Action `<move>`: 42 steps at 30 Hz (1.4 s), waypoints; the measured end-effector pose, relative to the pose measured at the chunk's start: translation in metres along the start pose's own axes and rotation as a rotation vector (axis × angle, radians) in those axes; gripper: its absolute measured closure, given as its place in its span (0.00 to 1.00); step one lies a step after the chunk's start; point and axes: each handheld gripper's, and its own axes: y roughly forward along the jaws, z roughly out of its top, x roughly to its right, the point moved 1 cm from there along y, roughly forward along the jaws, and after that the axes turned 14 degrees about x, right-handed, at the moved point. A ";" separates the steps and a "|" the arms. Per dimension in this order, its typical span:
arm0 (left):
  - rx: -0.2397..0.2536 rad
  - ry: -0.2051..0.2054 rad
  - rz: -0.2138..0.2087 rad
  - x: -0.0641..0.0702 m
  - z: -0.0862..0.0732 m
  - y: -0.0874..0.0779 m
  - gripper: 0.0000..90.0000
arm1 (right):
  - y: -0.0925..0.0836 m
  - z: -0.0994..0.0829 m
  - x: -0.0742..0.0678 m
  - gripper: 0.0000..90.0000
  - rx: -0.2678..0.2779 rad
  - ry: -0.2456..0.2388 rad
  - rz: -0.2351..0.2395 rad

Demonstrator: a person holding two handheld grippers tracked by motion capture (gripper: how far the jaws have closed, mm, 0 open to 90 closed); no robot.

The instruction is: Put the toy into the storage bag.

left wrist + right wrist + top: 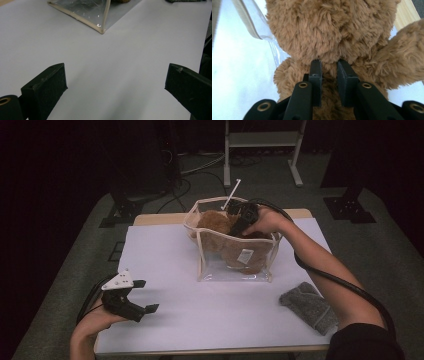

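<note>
A brown plush toy [215,222] sits inside a clear bag with cream trim [235,270] at the middle of the white table top [165,265]. My right gripper [235,227] reaches down into the bag from the right. In the right gripper view its jaws stand close together, and the gripper [329,63] pinches a tuft of the plush toy's [332,30] fur between its pads. My left gripper [148,295] rests low over the table's front left, open, with bare table between its pads [47,85]. The bag's near corner [95,15] lies well ahead of it.
A grey folded cloth [310,306] lies near the front right edge of the table. A white pull tab [231,195] sticks up from the bag's back rim. A metal stand [262,140] is on the floor behind the table.
</note>
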 end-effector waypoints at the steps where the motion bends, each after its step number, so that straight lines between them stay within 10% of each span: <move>1: -0.001 0.001 0.000 0.000 0.000 0.000 0.03 | -0.002 0.002 0.000 0.80 0.008 -0.004 0.003; 17: -0.004 0.005 -0.009 -0.001 0.002 0.003 0.03 | -0.010 0.040 -0.004 0.70 0.207 -0.013 0.011; 27: 0.002 0.007 -0.003 -0.001 0.002 0.000 0.03 | 0.015 0.032 -0.006 0.75 0.044 -0.039 0.014; 42: 0.001 0.008 -0.008 0.000 0.002 0.002 0.03 | -0.004 0.012 0.005 0.78 0.054 0.024 0.007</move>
